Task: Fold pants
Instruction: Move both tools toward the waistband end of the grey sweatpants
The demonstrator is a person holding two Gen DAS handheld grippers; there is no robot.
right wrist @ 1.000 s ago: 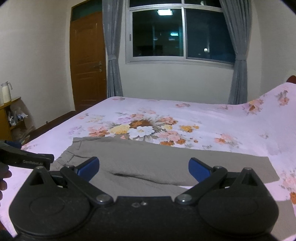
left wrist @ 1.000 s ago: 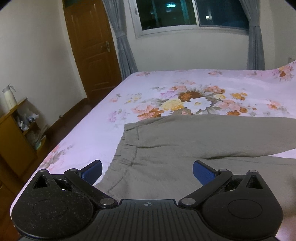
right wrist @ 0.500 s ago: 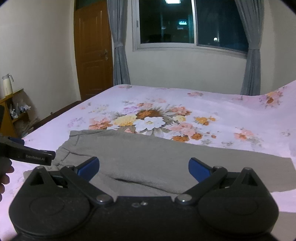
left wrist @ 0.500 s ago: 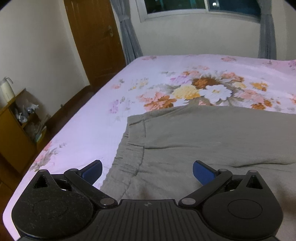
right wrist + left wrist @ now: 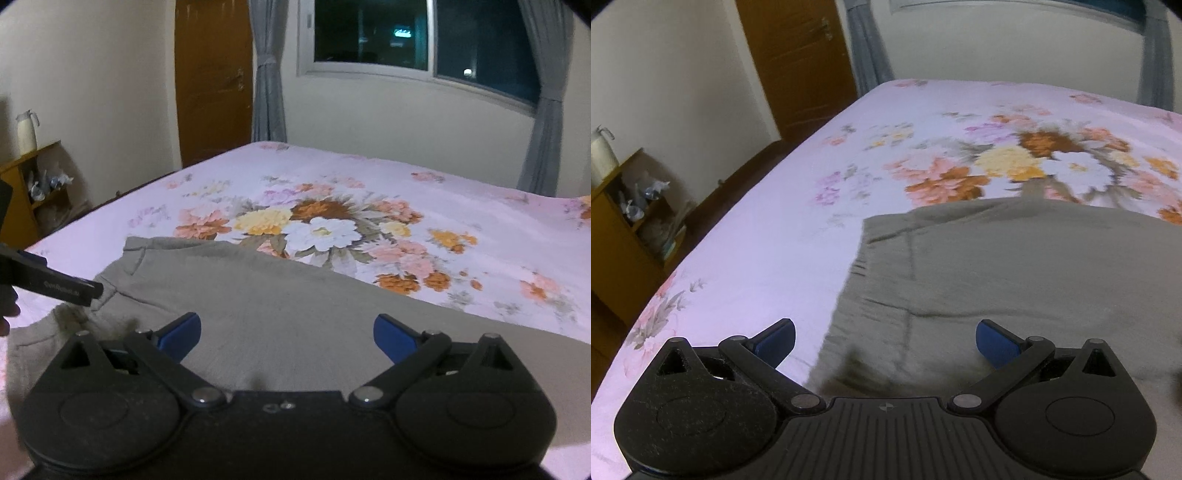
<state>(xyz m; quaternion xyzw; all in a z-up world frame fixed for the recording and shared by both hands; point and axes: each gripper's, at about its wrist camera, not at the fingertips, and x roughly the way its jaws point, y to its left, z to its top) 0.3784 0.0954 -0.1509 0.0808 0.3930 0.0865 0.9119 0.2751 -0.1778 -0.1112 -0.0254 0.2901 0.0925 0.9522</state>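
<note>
Grey pants [image 5: 1027, 280] spread flat on floral bedsheet [image 5: 768, 258], waistband end toward left bed edge, legs running off to the right. Left gripper [image 5: 884, 338] low over waistband area, 2 blue-tipped fingers spread wide, nothing between them. Right gripper [image 5: 287, 332] over mid-section of pants, likewise spread wide and empty. Left gripper's finger tip visible at left in right wrist view, just above waistband.

The left gripper [image 5: 884, 338] is showing a black ribbed housing, two round speckled black discs, silver pivot screws and blue-padded fingertips [image 5: 991, 341]. The right gripper [image 5: 287, 332] is wearing matching black linkages and blue fingertips [image 5: 391, 336], with silver rivets glinting.
</note>
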